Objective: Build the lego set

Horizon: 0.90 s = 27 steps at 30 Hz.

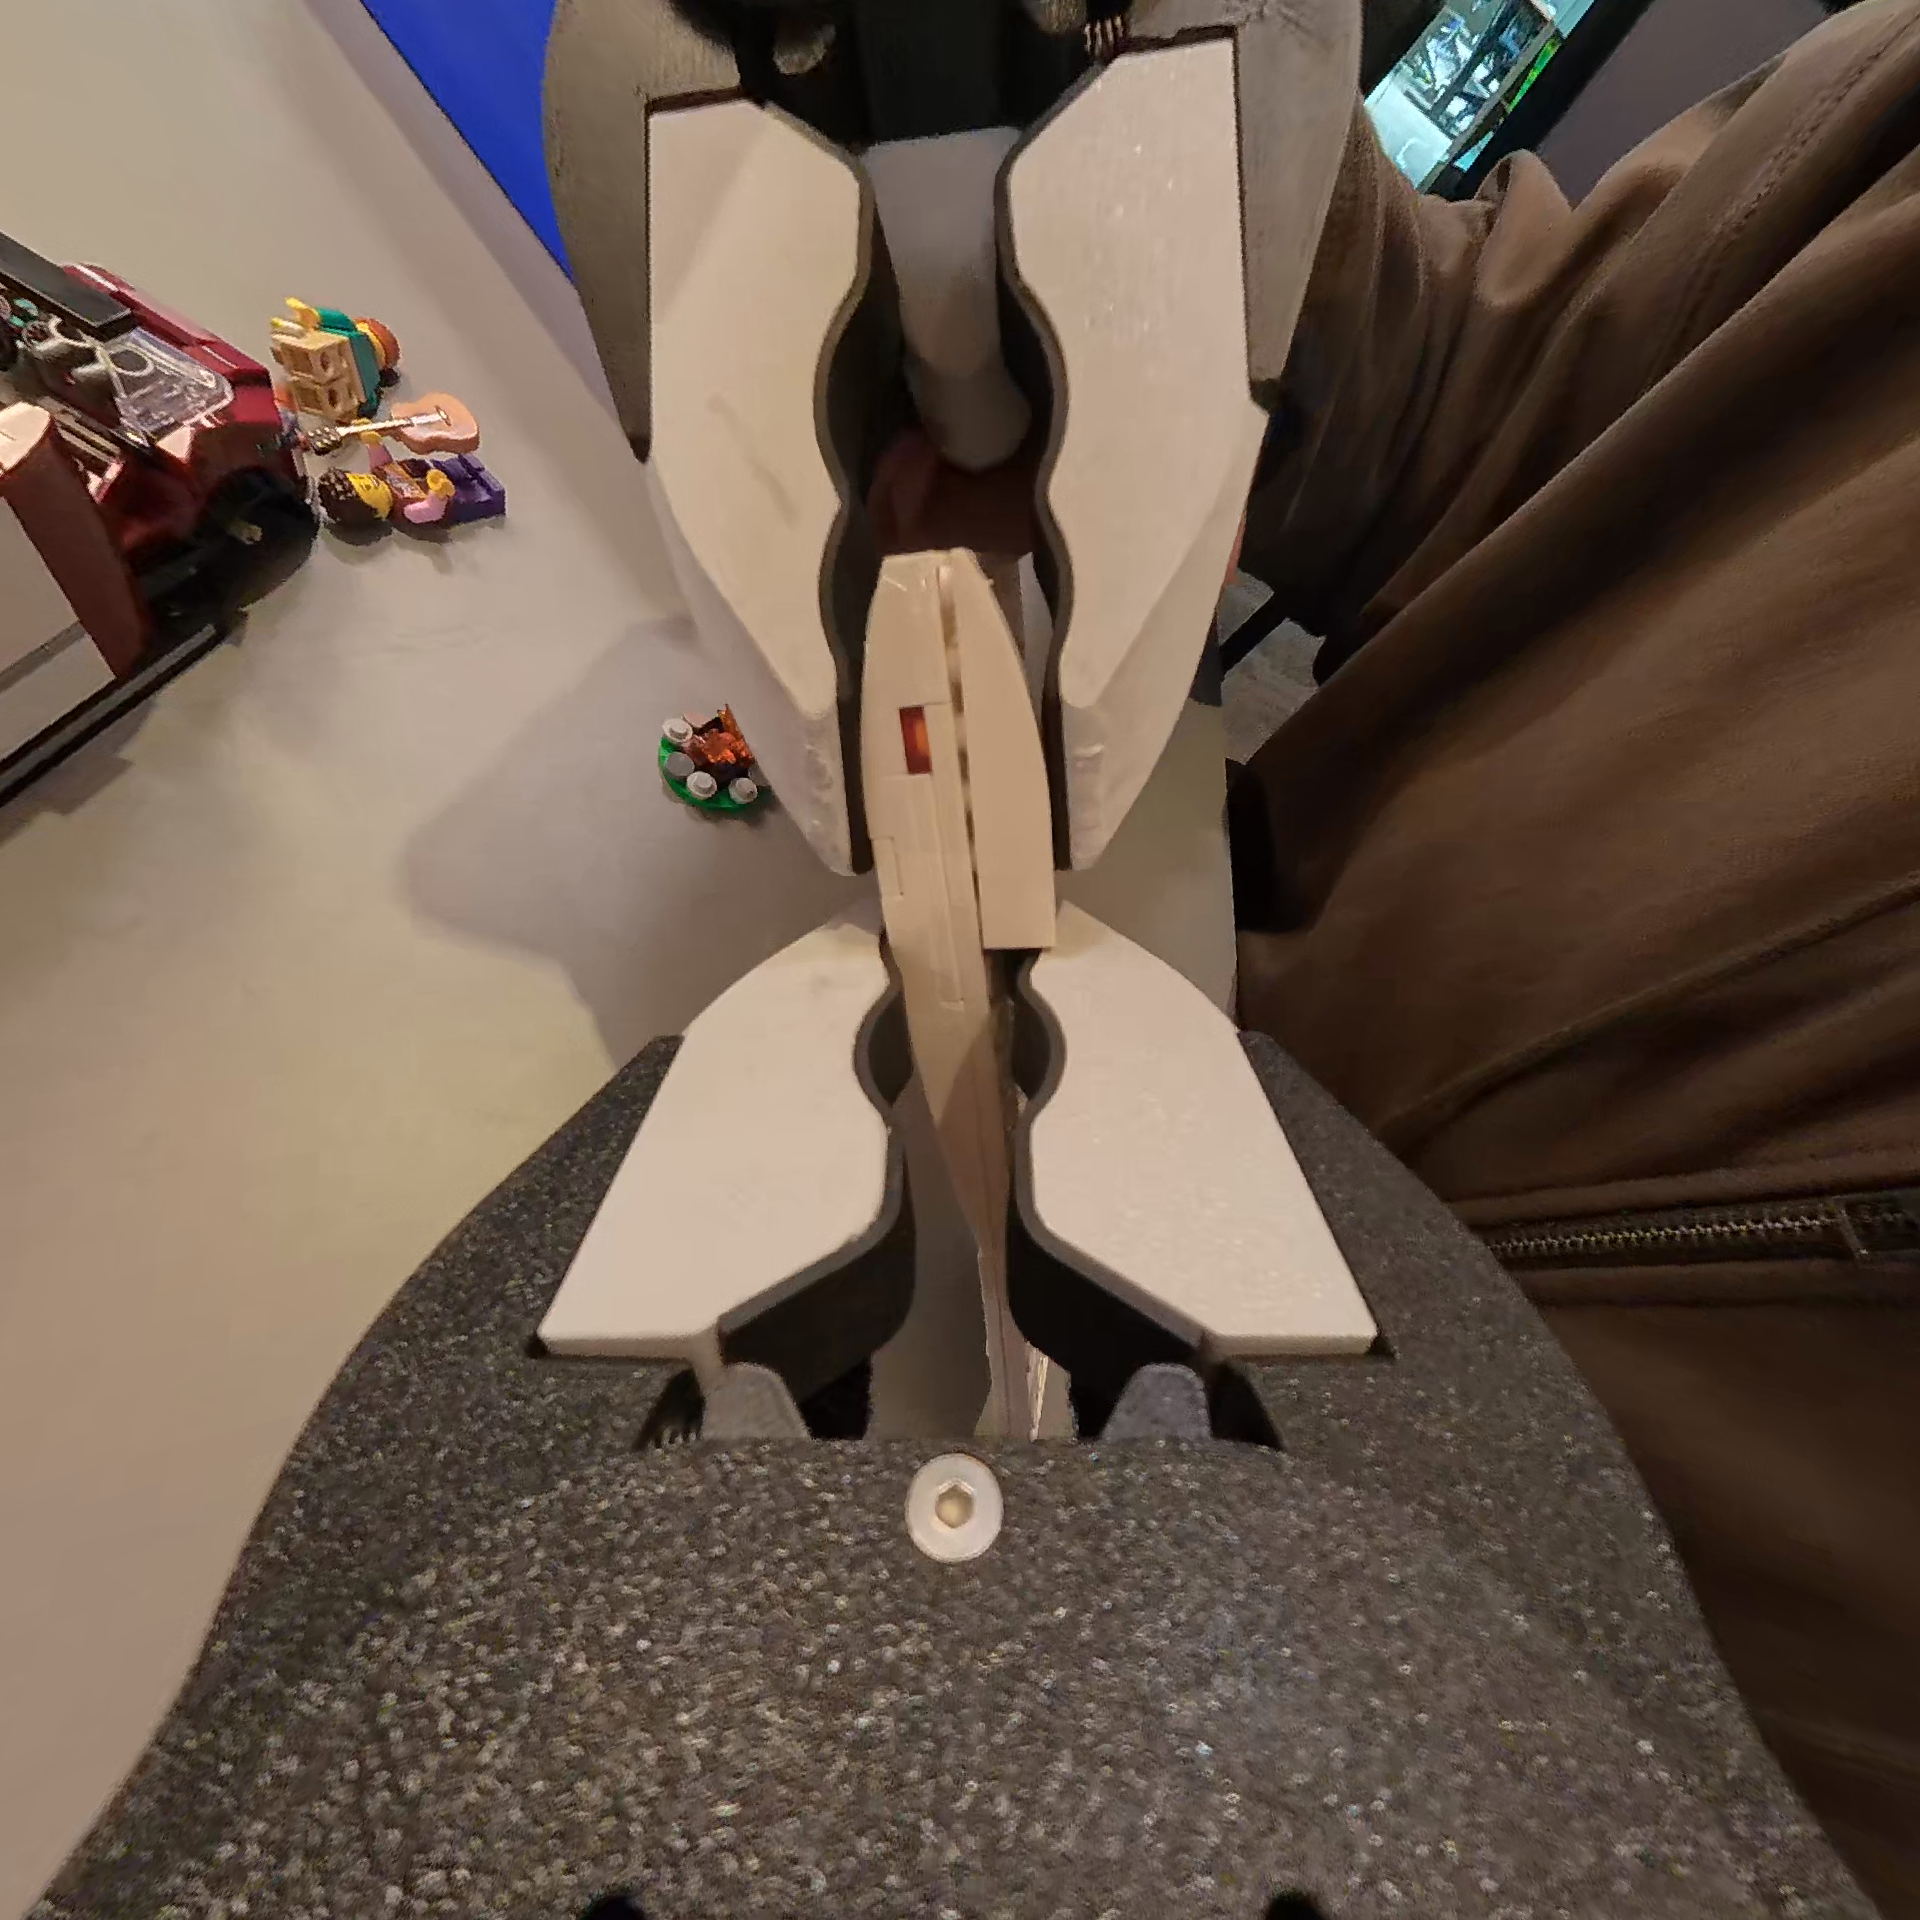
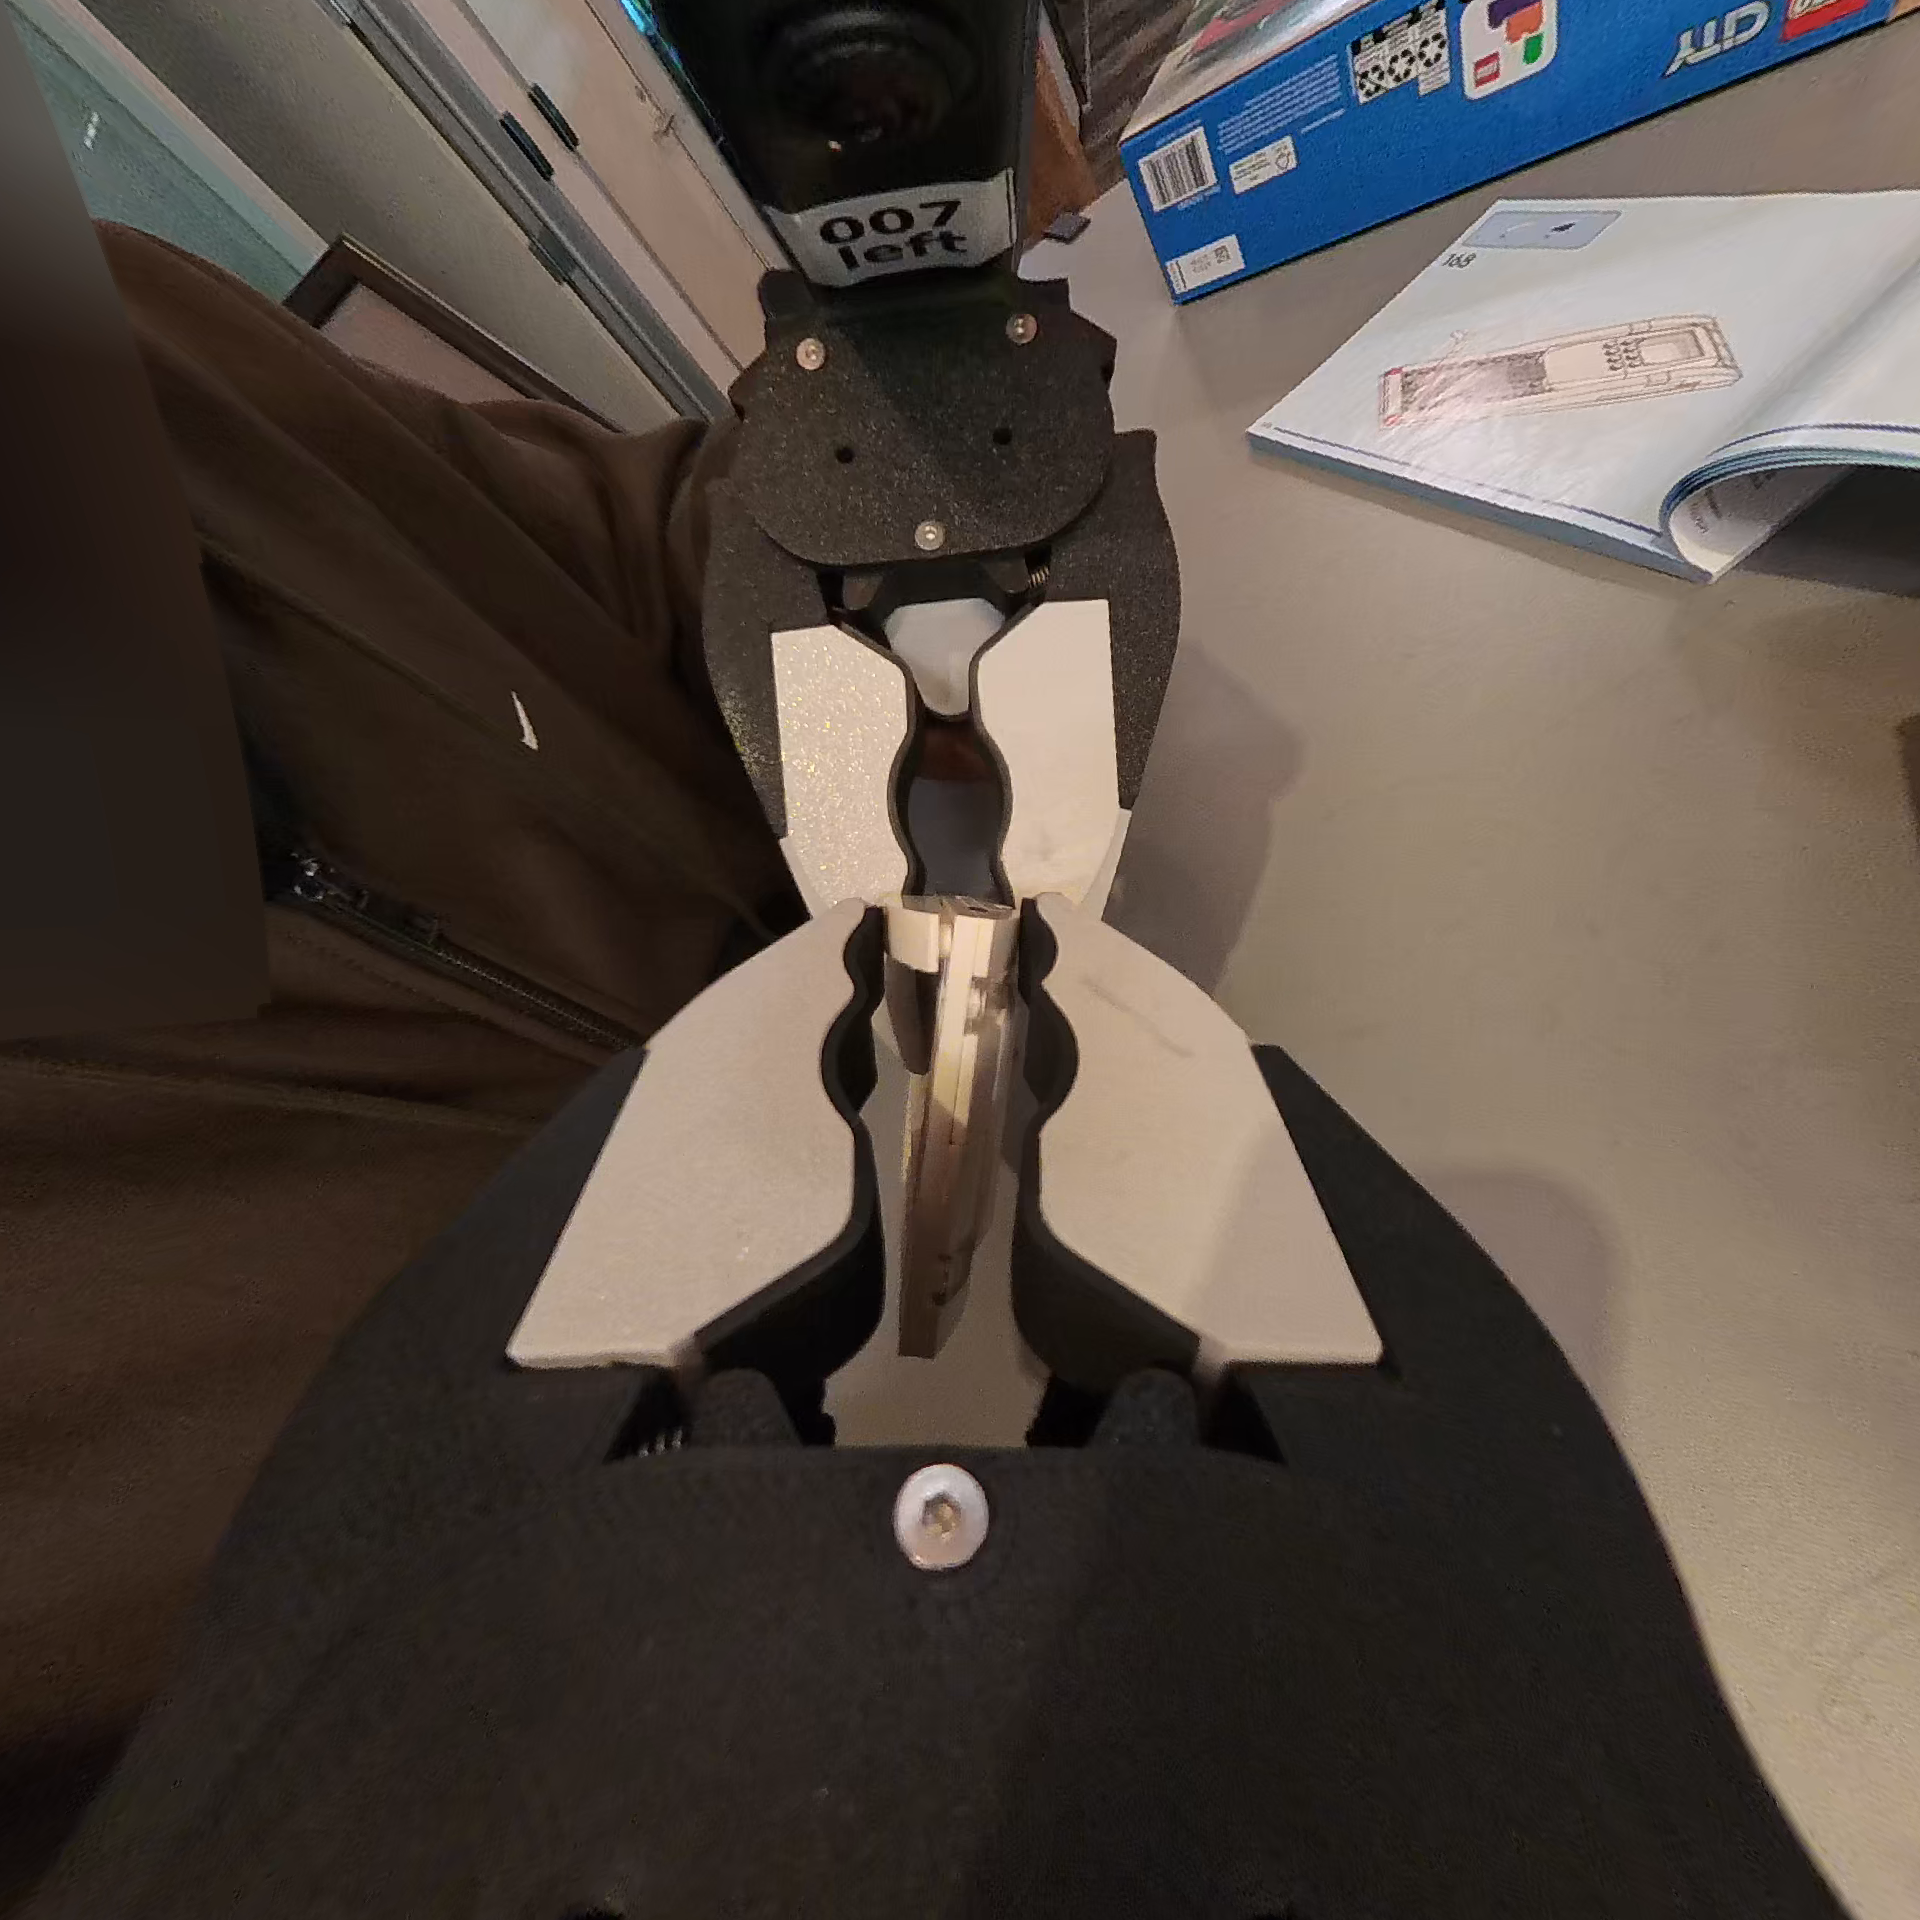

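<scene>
In the left wrist view we see our left gripper (image 1: 961, 997) with its fingers (image 1: 769, 1143) closed on a cream brick-built piece (image 1: 940, 831), a thin curved assembly standing edge-on between them. The right gripper (image 1: 956, 810) faces ours from above and clamps the far part of the same piece, above the bench (image 1: 312, 1039). To the left lie a small green round plate with an orange build (image 1: 715, 764), some minifigures (image 1: 364, 416) and a dark red model (image 1: 125, 436). A brown jacket (image 1: 1610, 727) fills the right side

In the right wrist view we see the right gripper (image 2: 951, 935), fingers (image 2: 748, 1122) closed on the cream piece (image 2: 956, 1091), tip to tip with the left gripper (image 2: 951, 873). On the bench (image 2: 1455, 935) behind lie an open instruction booklet (image 2: 1610, 395) and a blue box (image 2: 1455, 125)
</scene>
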### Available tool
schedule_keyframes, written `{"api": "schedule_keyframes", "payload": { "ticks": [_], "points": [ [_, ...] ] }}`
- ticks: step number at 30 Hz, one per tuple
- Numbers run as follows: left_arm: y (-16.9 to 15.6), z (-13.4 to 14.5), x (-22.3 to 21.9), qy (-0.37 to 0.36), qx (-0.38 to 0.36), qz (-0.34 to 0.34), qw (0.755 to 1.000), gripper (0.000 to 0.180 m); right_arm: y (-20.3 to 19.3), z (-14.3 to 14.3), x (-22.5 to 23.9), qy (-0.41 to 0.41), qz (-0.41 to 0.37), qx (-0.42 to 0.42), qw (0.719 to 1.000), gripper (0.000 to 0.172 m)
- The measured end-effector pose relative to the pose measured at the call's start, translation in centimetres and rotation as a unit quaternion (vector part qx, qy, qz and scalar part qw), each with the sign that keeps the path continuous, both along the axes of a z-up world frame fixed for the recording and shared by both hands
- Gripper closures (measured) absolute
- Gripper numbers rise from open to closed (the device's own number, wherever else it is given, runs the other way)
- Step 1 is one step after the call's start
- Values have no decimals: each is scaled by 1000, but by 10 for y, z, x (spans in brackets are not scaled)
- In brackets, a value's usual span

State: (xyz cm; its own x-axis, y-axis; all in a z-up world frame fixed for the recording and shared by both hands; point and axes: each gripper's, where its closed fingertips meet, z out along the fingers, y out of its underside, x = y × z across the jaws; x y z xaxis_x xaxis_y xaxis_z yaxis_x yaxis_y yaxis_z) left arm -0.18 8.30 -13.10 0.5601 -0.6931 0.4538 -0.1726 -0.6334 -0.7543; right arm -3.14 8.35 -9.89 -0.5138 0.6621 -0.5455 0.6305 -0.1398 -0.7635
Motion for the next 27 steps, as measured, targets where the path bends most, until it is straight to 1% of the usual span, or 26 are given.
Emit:
{"api": "schedule_keyframes", "payload": {
  "ticks": [4, 8, 11, 13, 14, 15, 16, 19, 22, 27],
  "points": [
    [0, -1, 0, 10, 4, 1, 1000, 165, 0, -1, 1, -8, -8, -14, 1000, 147],
    [0, 1, 3, -14, 18, -7, 1000, 163, 0, -1, 2, -7, -11, -2, 1000, 147],
    [1, 11, 2, -71, 35, 1, 997, 147, 4, 0, 2, 1, -19, 18, 1000, 147],
    [4, 19, -2, -116, 50, 15, 992, 147, 4, 0, 3, 5, -18, 22, 1000, 147],
    [5, 22, -4, -135, 54, 21, 989, 151, 3, 1, 4, 8, -17, 24, 1000, 147],
    [4, 24, -4, -150, 56, 21, 987, 155, 3, 2, 3, 12, -18, 26, 999, 147],
    [4, 24, -4, -157, 57, 23, 986, 155, 3, 3, 3, 14, -19, 29, 999, 147],
    [4, 24, -3, -157, 70, 25, 985, 155, 3, 3, 4, 14, -17, 32, 999, 147],
    [3, 25, -2, -162, 68, 19, 984, 155, 1, 4, 5, 14, -16, 27, 999, 147],
    [2, 24, -1, -146, 66, 15, 987, 156, 1, 3, 7, 8, -23, 12, 1000, 147]
  ]
}}
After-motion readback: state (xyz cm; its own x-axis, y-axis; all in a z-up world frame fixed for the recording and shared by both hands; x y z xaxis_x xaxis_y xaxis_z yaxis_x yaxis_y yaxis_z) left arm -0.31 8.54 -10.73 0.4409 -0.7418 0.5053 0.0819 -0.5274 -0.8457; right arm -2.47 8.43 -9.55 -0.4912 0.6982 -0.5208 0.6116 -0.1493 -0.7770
